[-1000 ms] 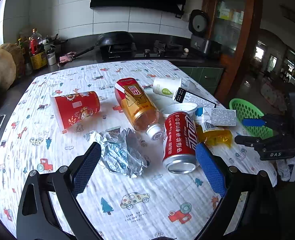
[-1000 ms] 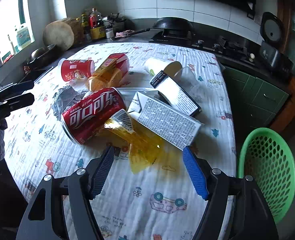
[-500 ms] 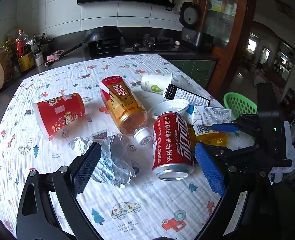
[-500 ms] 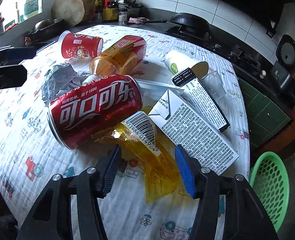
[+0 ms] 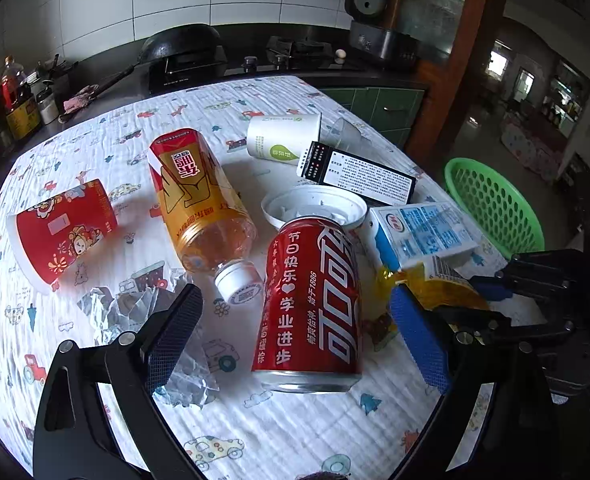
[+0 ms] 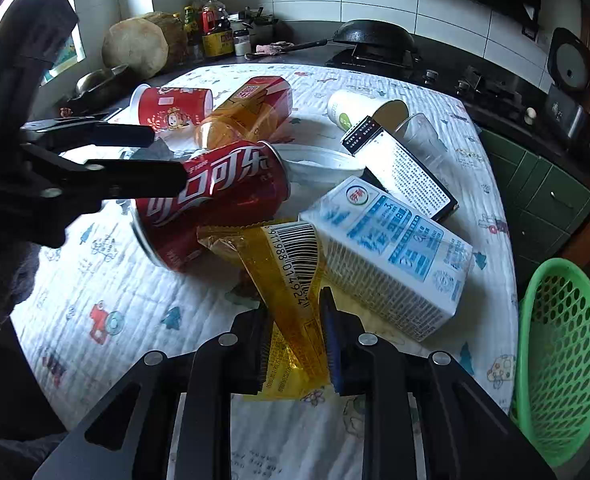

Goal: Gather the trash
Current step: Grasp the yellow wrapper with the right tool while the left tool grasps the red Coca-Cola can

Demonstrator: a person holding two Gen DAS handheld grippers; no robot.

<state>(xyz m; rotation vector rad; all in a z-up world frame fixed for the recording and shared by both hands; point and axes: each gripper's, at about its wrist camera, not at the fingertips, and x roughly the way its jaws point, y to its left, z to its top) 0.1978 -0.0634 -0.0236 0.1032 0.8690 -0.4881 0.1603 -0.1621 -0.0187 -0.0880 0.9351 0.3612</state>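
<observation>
Table [image 5: 255, 432] holds whole litter pile; green basket [image 6: 563, 360] at right edge looks empty — task barely begun. Cola can [image 5: 311, 304] between spread fingers of left gripper [image 5: 295, 340]. Right gripper [image 6: 295, 344] pinches yellow wrapper [image 6: 291, 292], near edge.

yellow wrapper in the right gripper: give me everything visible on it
The yellow wrapper is a translucent amber plastic film pouch, crumpled and flat, with a white barcode panel and fine print. The right gripper is shut on its lower part. Its upper end lies against the red can and beside the milk carton, over the tablecloth.
</observation>
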